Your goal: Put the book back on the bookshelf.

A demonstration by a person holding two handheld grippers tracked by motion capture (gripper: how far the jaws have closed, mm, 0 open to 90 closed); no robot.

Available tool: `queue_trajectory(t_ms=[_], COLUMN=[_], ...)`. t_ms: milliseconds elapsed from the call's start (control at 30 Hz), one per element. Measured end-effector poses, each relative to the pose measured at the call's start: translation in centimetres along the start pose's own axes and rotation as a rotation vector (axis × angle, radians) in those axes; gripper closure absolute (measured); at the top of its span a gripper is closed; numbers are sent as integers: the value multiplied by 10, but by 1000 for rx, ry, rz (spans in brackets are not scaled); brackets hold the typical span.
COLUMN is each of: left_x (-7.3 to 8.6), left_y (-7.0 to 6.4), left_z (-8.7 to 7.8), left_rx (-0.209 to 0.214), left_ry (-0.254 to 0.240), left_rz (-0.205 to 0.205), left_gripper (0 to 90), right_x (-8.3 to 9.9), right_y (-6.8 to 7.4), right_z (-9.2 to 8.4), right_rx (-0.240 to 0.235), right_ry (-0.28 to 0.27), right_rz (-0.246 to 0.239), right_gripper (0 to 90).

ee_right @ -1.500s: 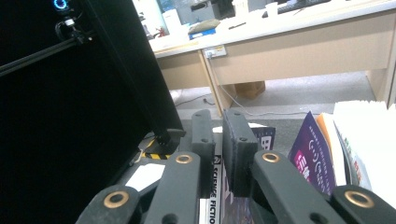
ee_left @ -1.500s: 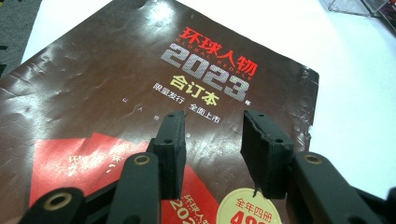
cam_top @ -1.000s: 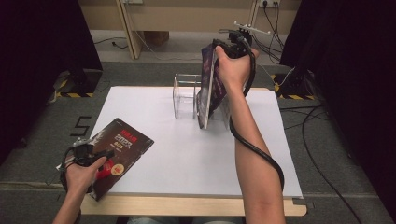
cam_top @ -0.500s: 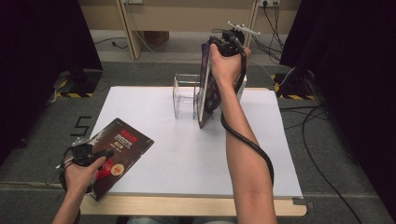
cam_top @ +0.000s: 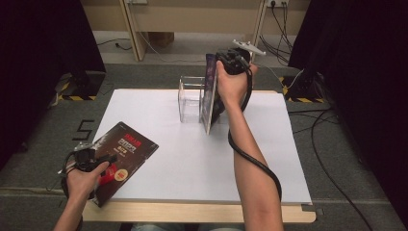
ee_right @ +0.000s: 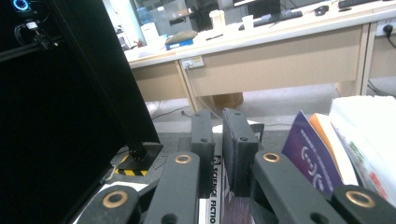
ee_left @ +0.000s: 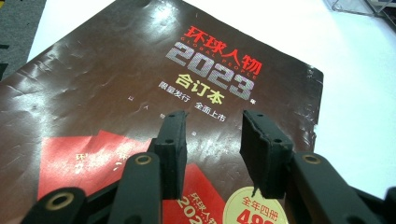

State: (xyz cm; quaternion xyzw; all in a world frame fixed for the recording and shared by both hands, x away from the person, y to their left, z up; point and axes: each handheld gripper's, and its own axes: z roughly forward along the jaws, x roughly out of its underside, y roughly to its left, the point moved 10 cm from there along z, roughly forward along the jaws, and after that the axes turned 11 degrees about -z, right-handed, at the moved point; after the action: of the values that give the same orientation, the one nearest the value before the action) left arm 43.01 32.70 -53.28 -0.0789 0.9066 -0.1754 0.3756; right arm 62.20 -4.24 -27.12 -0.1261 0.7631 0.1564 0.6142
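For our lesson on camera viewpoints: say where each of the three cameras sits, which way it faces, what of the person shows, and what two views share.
High view: above the near table edge, facing forward and down; both forearms, left claw, right claw.
Left gripper view: rides the left claw, open over the brown magazine.
Right gripper view: rides the right claw, facing the desks, shut on the upright magazine.
Shared: the brown magazine and the upright magazine both appear in the high view.

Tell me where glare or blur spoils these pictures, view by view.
Left gripper view: glare streaks the glossy brown magazine, and the left gripper looks soft up close. Right gripper view: the desk behind the right gripper is hazy. High view: even light, dark curtains at both sides.
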Motion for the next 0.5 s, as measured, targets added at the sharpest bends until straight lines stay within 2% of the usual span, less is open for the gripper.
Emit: queue_trajectory(t_ms=[200, 500], left_x=[1, 1], left_y=[-2, -3], left_z=[-1, -1], left_rx=[1, 0], left_ry=[-1, 2], left_rz=[6, 9], left_gripper=[600, 600], right_x=[12, 31], right_y=[1, -10], right_z=[-24, -61], right_rx=[-7, -11], right_ry=[-3, 4], right_rz=[-27, -26], right_gripper=[837, 835])
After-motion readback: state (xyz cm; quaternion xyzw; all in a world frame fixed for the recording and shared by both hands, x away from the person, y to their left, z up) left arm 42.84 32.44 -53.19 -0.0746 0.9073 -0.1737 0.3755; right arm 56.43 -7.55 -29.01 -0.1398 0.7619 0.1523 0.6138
